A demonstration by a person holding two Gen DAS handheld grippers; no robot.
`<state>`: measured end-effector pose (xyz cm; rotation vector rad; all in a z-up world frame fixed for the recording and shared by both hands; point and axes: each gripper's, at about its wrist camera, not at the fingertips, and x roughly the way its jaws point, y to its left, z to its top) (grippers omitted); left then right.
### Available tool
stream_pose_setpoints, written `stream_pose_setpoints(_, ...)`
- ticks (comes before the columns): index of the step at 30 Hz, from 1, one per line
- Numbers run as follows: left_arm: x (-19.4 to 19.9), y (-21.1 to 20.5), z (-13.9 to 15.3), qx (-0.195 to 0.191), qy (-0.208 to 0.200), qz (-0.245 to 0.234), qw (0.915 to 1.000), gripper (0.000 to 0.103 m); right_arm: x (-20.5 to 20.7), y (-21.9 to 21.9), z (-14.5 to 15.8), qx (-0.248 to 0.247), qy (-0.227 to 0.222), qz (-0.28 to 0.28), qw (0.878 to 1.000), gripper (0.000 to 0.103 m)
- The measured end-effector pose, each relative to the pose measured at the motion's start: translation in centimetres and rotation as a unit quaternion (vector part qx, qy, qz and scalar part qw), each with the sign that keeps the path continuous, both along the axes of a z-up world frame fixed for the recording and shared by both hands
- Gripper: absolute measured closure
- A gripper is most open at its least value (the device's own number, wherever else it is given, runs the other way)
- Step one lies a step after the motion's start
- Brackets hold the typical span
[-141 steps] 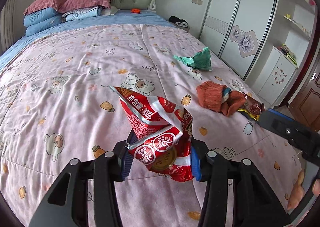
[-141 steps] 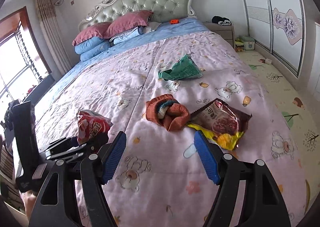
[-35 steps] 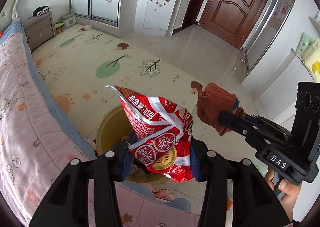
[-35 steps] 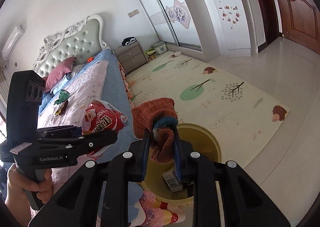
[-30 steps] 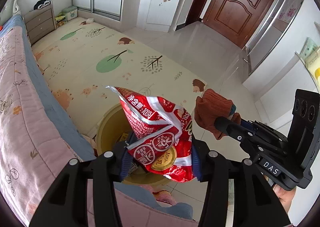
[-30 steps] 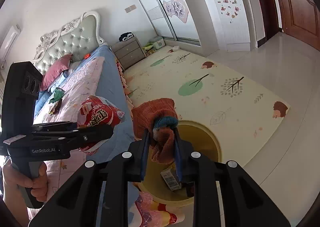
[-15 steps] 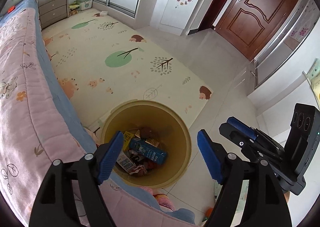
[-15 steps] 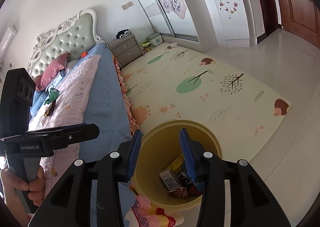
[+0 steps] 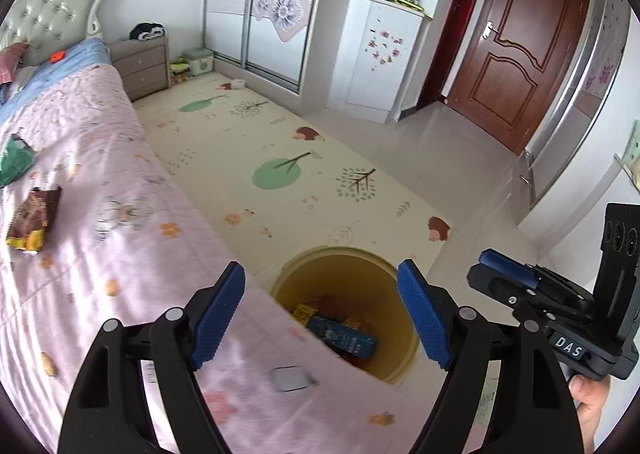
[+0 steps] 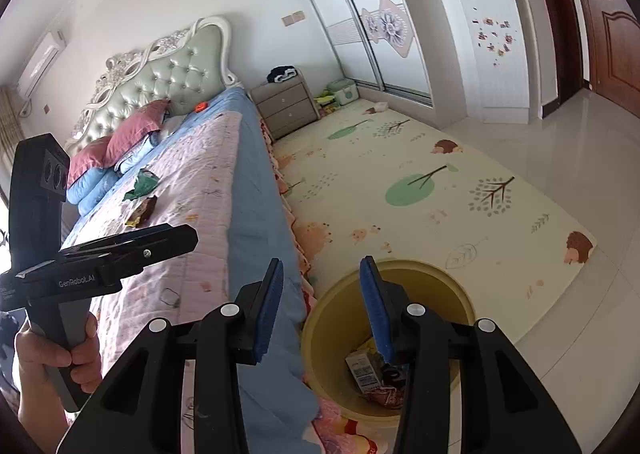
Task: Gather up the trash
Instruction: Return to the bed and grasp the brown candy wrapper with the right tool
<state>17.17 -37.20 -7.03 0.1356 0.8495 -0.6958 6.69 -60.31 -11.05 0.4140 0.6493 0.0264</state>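
Both tools empty above the yellow bin (image 9: 404, 364)
Your left tool (image 9: 320, 312) gapes wide, right tool (image 10: 320, 300) narrower; swing back to the brown wrapper (image 9: 34, 213) on the bed (image 9: 120, 254), approaching low and flat

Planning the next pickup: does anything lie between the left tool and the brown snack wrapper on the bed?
Nothing visible does. The left tool, open and empty, hangs over the bed's edge; only bare quilt lies between it and the brown snack wrapper. The green wrapper lies beyond.

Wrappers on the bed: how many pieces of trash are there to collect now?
2. A green wrapper lies nearer the pillows, and a brown and yellow wrapper lies just below it. More may be out of view.
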Motion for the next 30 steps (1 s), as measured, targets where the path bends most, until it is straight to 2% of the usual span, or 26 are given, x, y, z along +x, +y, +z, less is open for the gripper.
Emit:
stream_pose_setpoints(4,1.4,5.6,1.2,0.009,-0.024,0.054,0.9982,0.025,1.6,3.6,1.7,-0.014,-0.016,0.036,0.999,0.063)
stream_pose_setpoints(11,4.4,15.4,2.6,0.010,-0.031,0.136,0.9902,0.024,6.4,11.7,3.4,-0.021,-0.028,0.111,0.993,0.063)
stream_pose_setpoints(17,6.9,21.0,2.6,0.048,-0.053,0.182,0.9807,0.019,10.7,18.7,4.1,-0.035,-0.023,0.165,0.985,0.059)
stream_pose_setpoints(20,8.6,23.5,2.2,0.048,-0.051,0.200,0.9772,0.015,13.0,21.4,4.1,-0.046,-0.016,0.182,0.982,0.053)
stream_pose_setpoints(22,9.5,24.9,1.7,0.051,-0.054,0.214,0.9740,0.014,14.6,22.8,4.0,-0.054,-0.009,0.190,0.980,0.043)
stream_pose_setpoints(23,10.0,25.5,1.4,0.050,-0.055,0.218,0.9730,0.014,15.2,23.4,4.0,-0.060,-0.008,0.193,0.979,0.043)
stream_pose_setpoints(26,11.1,27.3,0.8,0.033,-0.054,0.233,0.9704,0.008,17.0,24.9,3.6,-0.078,0.000,0.203,0.976,0.037)
stream_pose_setpoints(30,12.4,29.1,0.2,0.016,-0.049,0.238,0.9699,0.008,19.2,26.8,3.0,-0.105,0.010,0.219,0.970,0.029)
